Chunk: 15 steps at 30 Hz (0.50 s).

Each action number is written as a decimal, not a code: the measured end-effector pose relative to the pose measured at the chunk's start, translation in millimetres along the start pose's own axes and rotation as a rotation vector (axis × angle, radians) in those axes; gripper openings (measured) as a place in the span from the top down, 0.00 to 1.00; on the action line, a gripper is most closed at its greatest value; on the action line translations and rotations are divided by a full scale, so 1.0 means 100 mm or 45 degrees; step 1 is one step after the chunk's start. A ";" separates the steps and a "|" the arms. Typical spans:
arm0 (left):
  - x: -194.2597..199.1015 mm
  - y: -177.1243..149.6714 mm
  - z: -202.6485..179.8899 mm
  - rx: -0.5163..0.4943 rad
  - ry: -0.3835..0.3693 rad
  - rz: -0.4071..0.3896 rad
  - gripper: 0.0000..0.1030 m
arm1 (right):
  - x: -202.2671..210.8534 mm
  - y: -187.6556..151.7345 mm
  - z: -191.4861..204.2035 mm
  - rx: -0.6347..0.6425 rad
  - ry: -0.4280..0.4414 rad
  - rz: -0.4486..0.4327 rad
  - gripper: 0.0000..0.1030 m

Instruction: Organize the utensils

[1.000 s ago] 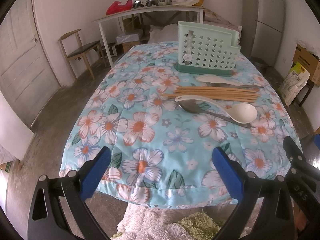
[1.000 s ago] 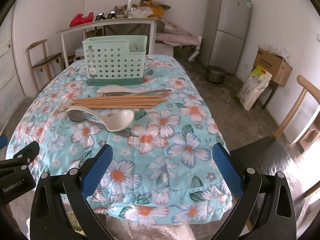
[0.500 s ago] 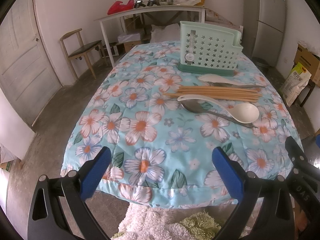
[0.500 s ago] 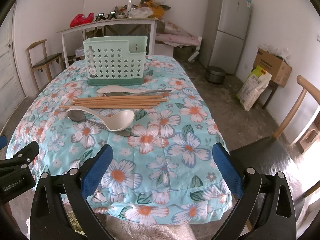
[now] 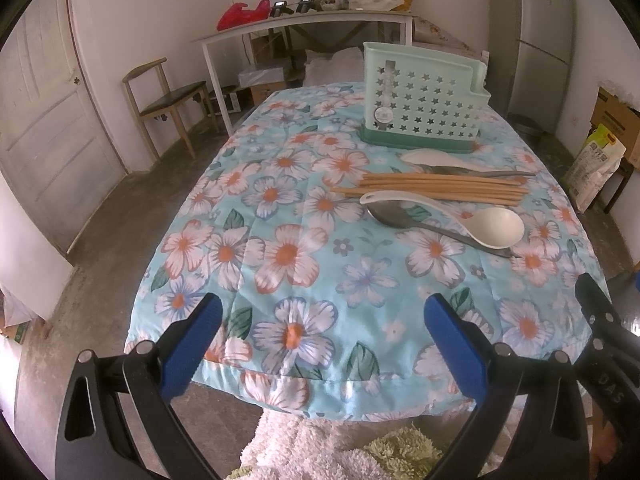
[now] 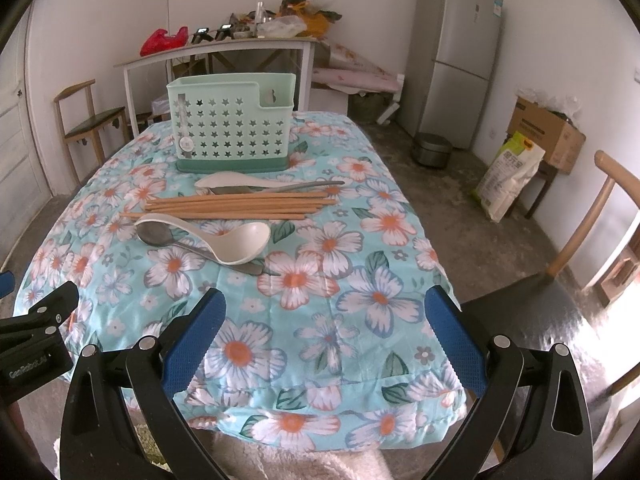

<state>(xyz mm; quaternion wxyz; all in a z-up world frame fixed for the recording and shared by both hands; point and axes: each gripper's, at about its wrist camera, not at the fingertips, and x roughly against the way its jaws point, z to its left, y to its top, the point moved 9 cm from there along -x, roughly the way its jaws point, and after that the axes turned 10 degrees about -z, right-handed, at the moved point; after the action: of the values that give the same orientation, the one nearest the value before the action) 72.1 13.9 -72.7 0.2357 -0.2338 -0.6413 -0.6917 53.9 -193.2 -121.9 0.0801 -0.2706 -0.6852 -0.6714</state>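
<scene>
Barely anything differs in the left wrist view from a second ago: the left gripper point(image 5: 320, 328) has crept slightly toward the table, so the mint green utensil caddy point(image 5: 422, 98) and the cutlery sit a touch lower and to the right in the view. Its blue pads point(image 5: 192, 344) stand wide apart with nothing between them, hovering over the near edge of the floral tablecloth point(image 5: 288, 256). The caddy stands upright toward the far edge. In front of it lie a white spoon point(image 5: 438, 159), a bundle of wooden chopsticks point(image 5: 428, 187), then a white ladle spoon point(image 5: 472, 224) lying across a metal spoon point(image 5: 394, 216). The right gripper's black frame shows at the right edge. A wooden chair point(image 5: 164, 96) and a cluttered white side table point(image 5: 304, 20) stand beyond.

Seen from the right wrist, the picture matches the earlier one almost exactly. The right gripper point(image 6: 322, 326) is spread wide and empty above the near edge of the cloth point(image 6: 360, 300). The caddy point(image 6: 232, 120) stands at the far edge, with the white spoon point(image 6: 236, 180), chopsticks point(image 6: 240, 205), ladle spoon point(image 6: 228, 240) and metal spoon point(image 6: 156, 235) in rows before it. Nothing lies between the pads and the utensils. A grey fridge point(image 6: 456, 56), a cardboard box point(image 6: 544, 132) and a printed sack point(image 6: 508, 176) stand off to the right.
</scene>
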 end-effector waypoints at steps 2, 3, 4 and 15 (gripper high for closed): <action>-0.03 0.01 0.02 -0.004 0.003 0.004 0.04 | -0.03 0.01 0.02 0.002 0.004 0.002 0.07; -0.05 0.02 0.04 -0.006 0.005 0.008 0.04 | -0.04 0.02 0.03 0.005 0.007 0.003 0.07; -0.08 0.02 0.07 -0.007 0.007 0.012 0.04 | -0.05 0.02 0.04 0.008 0.010 0.004 0.07; -0.57 0.02 0.01 -0.076 0.046 0.097 0.04 | -0.47 -0.13 0.14 0.035 0.065 0.106 0.07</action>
<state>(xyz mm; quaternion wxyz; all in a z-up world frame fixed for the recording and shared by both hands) 118.0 16.5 -106.7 0.2662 -0.2527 -0.6066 -0.7052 90.2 -191.8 -156.9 0.1292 -0.2806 -0.6802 -0.6647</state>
